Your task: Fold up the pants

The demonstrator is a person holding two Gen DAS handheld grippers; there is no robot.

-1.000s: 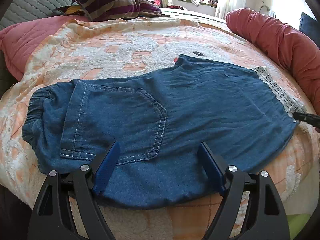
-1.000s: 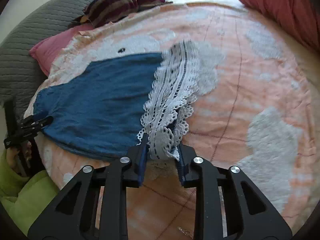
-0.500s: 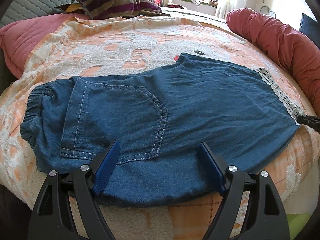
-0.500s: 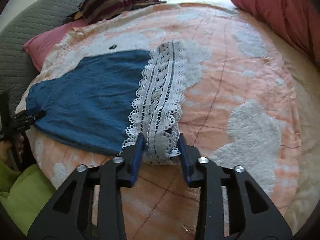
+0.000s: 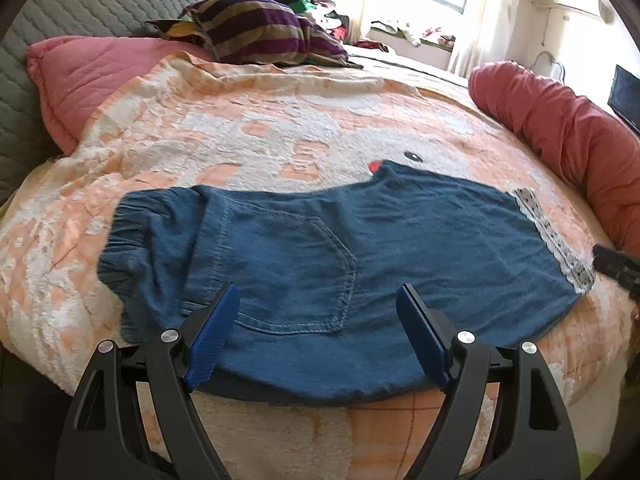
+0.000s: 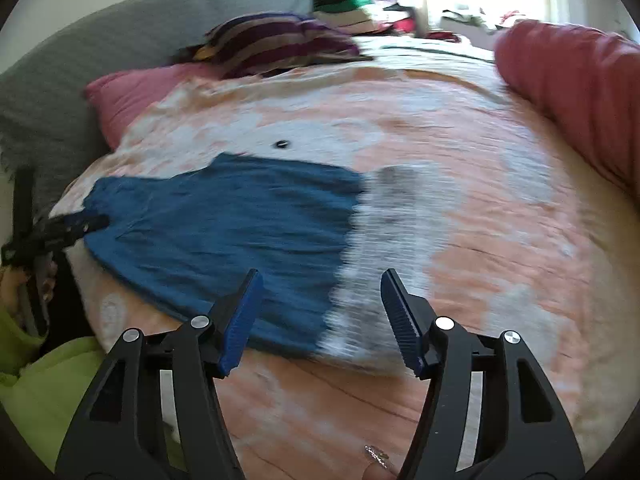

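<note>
Blue denim pants (image 5: 400,248) lie flat on the bed, folded lengthwise, with the elastic waistband (image 5: 132,232) at the left and the white lace hem (image 5: 560,248) at the right. My left gripper (image 5: 318,288) hovers over their near edge by the back pocket; its jaws are opening and grip nothing. In the right wrist view the pants (image 6: 240,232) and the blurred lace hem (image 6: 380,260) lie beneath my right gripper (image 6: 320,272). Its jaws are also opening and the pads are clear of the cloth. Each gripper shows at the edge of the other view.
An orange and white blanket (image 5: 280,128) covers the bed. A striped pillow (image 5: 264,28) and a pink pillow (image 5: 92,76) lie at the head against a grey quilted headboard (image 5: 80,0). A red bolster (image 5: 568,128) runs along the right. Green cloth (image 6: 48,380) hangs by the near edge.
My right gripper let go of the lace hem, which now lies flat, and pulled back and up. My left gripper rose and opened a little wider.
</note>
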